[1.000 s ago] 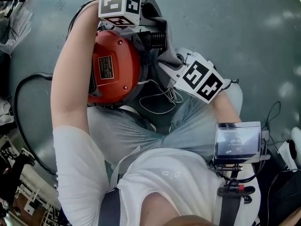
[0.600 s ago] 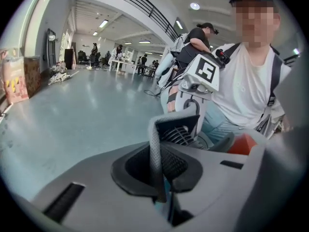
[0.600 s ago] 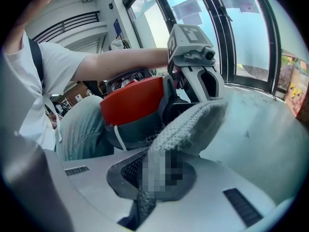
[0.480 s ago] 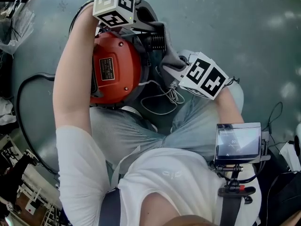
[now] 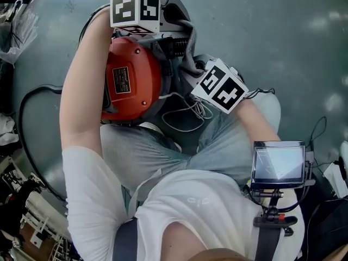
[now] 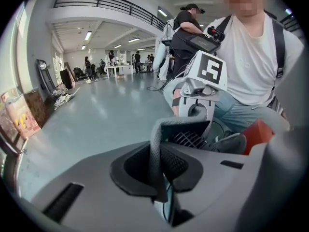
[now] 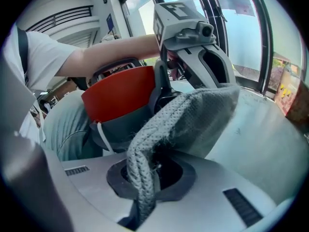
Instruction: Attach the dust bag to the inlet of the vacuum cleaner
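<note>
The red vacuum cleaner (image 5: pixel 130 78) lies between the seated person's legs on the grey floor. A grey knit dust bag (image 5: pixel 182 20) hangs over its far end, by the black vented part (image 5: pixel 179 48). My left gripper (image 5: pixel 163 34) reaches in from the top, shut on a thin edge of the dust bag (image 6: pixel 155 144). My right gripper (image 5: pixel 198 72) comes in from the right, shut on a thick fold of the dust bag (image 7: pixel 193 115). In the right gripper view the red vacuum cleaner (image 7: pixel 120 95) sits behind the bag. The inlet itself is hidden under the fabric.
A black power cord (image 5: pixel 22 118) curves over the floor at left. A white cord (image 5: pixel 185 113) lies on the person's lap. A small screen (image 5: pixel 278 165) hangs on the chest rig. A plastic bag (image 5: pixel 16 26) lies at top left. People stand far off in the hall (image 6: pixel 137 59).
The right gripper's marker cube has shifted a little left, closer to the vacuum. The left gripper's cube has rolled slightly. Both keep their hold on the bag.
</note>
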`<move>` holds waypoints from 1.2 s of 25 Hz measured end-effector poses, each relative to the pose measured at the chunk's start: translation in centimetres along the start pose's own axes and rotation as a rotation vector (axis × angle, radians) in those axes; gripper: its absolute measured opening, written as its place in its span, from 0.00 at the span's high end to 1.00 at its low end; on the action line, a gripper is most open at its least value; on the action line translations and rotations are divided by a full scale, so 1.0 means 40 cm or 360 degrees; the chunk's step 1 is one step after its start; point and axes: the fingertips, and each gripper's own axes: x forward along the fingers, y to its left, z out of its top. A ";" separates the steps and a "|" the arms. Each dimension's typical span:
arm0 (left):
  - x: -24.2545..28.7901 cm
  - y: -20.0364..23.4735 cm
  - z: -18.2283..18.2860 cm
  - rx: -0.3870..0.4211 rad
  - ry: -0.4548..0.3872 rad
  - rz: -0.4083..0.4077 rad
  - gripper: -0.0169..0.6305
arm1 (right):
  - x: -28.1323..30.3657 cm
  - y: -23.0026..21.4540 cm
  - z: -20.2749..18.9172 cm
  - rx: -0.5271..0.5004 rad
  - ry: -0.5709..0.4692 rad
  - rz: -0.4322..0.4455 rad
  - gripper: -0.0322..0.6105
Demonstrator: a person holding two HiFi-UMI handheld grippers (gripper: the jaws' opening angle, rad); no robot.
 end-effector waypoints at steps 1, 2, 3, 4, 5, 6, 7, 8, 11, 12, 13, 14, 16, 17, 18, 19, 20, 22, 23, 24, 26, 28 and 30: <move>-0.001 -0.005 -0.001 -0.0019 0.0013 -0.0017 0.93 | -0.011 0.008 0.007 -0.0017 -0.0021 0.0027 0.92; -0.001 -0.011 -0.005 -0.0070 0.0008 -0.0049 0.93 | -0.029 0.016 0.016 -0.0025 -0.0050 0.0060 0.92; -0.001 -0.015 -0.012 -0.0137 -0.0007 -0.0088 0.93 | -0.049 0.021 0.024 -0.0028 -0.0078 0.0089 0.92; -0.002 -0.019 -0.020 -0.0200 -0.0016 -0.0124 0.93 | -0.070 0.022 0.031 -0.0028 -0.0096 0.0112 0.92; -0.001 -0.022 -0.030 -0.0253 -0.0011 -0.0152 0.93 | -0.089 0.021 0.035 -0.0016 -0.0108 0.0134 0.92; 0.003 -0.023 -0.041 -0.0298 0.0008 -0.0170 0.93 | -0.105 0.016 0.040 0.0015 -0.0119 0.0162 0.92; 0.008 -0.023 -0.054 -0.0335 0.0034 -0.0181 0.93 | -0.117 0.010 0.044 0.0066 -0.0131 0.0192 0.92; 0.012 -0.023 -0.063 -0.0359 0.0060 -0.0190 0.93 | -0.122 0.004 0.048 0.0123 -0.0138 0.0219 0.92; -0.001 -0.023 -0.059 -0.0311 0.0075 -0.0194 0.94 | -0.094 -0.001 0.029 0.0186 -0.0038 0.0207 0.92; -0.011 -0.024 -0.050 -0.0268 0.0063 -0.0182 0.94 | -0.079 -0.005 0.011 0.0165 0.0021 0.0161 0.92; -0.021 -0.025 -0.041 -0.0222 0.0051 -0.0166 0.94 | -0.063 -0.012 -0.006 0.0136 0.0069 0.0102 0.92; -0.030 -0.028 -0.031 -0.0176 0.0050 -0.0145 0.94 | -0.048 -0.022 -0.021 0.0102 0.0103 0.0035 0.92; -0.045 -0.036 -0.015 -0.0087 0.0083 -0.0100 0.94 | -0.015 -0.042 -0.042 0.0012 0.0147 -0.0096 0.92; -0.048 -0.039 -0.009 -0.0057 0.0095 -0.0086 0.93 | -0.001 -0.047 -0.044 -0.0049 0.0157 -0.0149 0.92; -0.047 -0.039 -0.007 -0.0051 0.0092 -0.0082 0.93 | 0.009 -0.048 -0.041 -0.0115 0.0153 -0.0183 0.92; -0.043 -0.038 -0.008 -0.0071 0.0071 -0.0092 0.93 | 0.010 -0.042 -0.034 -0.0164 0.0134 -0.0184 0.92; -0.036 -0.036 -0.014 -0.0113 0.0041 -0.0112 0.93 | 0.003 -0.029 -0.025 -0.0175 0.0101 -0.0146 0.92; -0.024 -0.031 -0.030 -0.0216 -0.0003 -0.0161 0.93 | -0.035 0.005 0.003 -0.0106 0.0008 -0.0001 0.92; -0.018 -0.028 -0.039 -0.0266 -0.0008 -0.0183 0.93 | -0.059 0.017 0.022 -0.0064 -0.0042 0.0068 0.92; -0.011 -0.027 -0.044 -0.0311 -0.0003 -0.0203 0.93 | -0.080 0.023 0.041 -0.0025 -0.0088 0.0124 0.92; -0.001 -0.026 -0.048 -0.0356 0.0028 -0.0229 0.93 | -0.103 0.022 0.067 0.0057 -0.0152 0.0208 0.92; -0.009 -0.030 -0.044 -0.0329 0.0043 -0.0230 0.93 | -0.090 0.016 0.058 0.0116 -0.0137 0.0252 0.92; -0.031 -0.042 -0.032 -0.0284 0.0011 -0.0227 0.93 | -0.051 0.006 0.022 0.0090 -0.0035 0.0179 0.92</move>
